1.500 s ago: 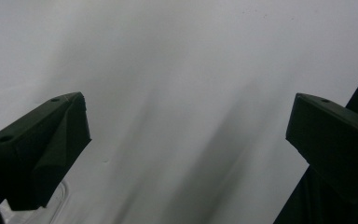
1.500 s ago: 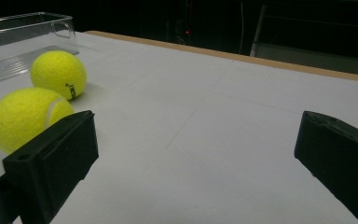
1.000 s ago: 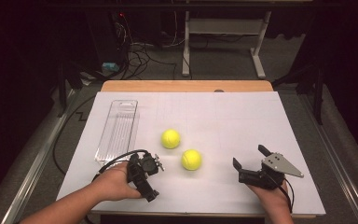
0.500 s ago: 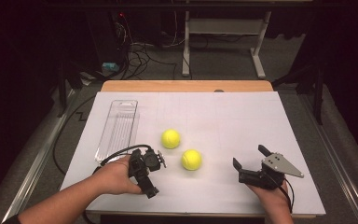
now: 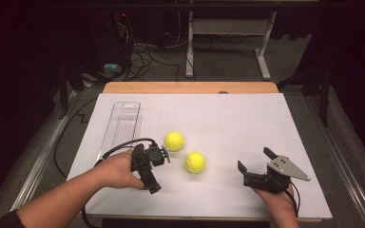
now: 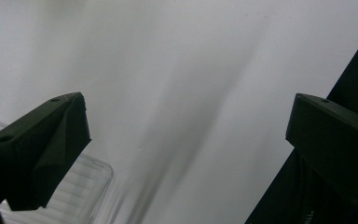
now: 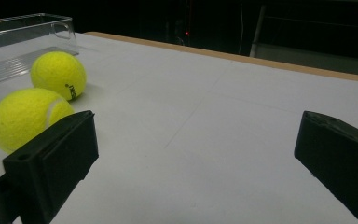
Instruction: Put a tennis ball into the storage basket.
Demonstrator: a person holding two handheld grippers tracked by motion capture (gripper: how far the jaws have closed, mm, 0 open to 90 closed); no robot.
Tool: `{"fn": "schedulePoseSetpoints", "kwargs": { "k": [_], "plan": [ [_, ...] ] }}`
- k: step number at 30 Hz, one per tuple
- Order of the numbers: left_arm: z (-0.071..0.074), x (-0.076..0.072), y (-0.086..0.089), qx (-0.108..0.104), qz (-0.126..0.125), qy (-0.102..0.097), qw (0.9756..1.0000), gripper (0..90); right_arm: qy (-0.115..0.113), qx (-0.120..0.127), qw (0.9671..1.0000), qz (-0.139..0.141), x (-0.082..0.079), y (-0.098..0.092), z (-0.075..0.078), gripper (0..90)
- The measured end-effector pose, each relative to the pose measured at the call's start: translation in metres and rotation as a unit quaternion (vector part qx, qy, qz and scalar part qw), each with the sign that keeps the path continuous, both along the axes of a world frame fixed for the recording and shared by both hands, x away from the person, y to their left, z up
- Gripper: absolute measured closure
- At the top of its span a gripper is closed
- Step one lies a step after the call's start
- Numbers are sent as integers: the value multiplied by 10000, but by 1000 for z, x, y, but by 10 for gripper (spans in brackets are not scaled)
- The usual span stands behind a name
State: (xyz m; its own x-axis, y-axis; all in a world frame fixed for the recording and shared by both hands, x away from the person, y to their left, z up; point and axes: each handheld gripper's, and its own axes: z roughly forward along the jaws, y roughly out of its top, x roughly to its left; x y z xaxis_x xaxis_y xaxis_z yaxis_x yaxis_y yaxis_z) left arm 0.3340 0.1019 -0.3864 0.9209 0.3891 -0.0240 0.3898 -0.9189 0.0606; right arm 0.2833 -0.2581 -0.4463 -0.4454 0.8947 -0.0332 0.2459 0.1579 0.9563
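Well apart, both grippers, left gripper (image 5: 158, 166) and right gripper (image 5: 255, 165), gape near the table's front edge (image 5: 209, 213).

Left gripper (image 5: 156, 164): held low over the table, jaws wide apart and empty, as its own view (image 6: 186, 140) shows.
Left hand (image 5: 119, 170): wrapped around the body behind the jaws; forearm bare.
Right gripper (image 5: 255, 166): jaws spread wide, nothing between them, confirmed in its own view (image 7: 196, 154).
Right hand (image 5: 278, 190): grips from behind and below.
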Motion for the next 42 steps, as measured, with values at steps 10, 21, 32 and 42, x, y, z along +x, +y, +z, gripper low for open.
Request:
{"fn": "schedulePoseSetpoints", "kwargs": {
  "k": [10, 21, 32, 42],
  "plan": [
    [12, 15, -1, 37, 67, -59, 10000, 5, -4, 5, 10000, 8, 0, 0, 0, 0],
    [24, 32, 0, -15, 233, -144, 9996, 5, 20, -49, 10000, 47, 1, -1, 0, 0],
    [31, 52, -2, -32, 476, -161, 9987, 6, 37, -83, 9999, 65, 3, -1, 1, 0],
    [33, 69, -6, -72, 715, -166, 9973, 6, 13, -144, 9998, 110, 5, 0, 2, 0]
  ]
}}
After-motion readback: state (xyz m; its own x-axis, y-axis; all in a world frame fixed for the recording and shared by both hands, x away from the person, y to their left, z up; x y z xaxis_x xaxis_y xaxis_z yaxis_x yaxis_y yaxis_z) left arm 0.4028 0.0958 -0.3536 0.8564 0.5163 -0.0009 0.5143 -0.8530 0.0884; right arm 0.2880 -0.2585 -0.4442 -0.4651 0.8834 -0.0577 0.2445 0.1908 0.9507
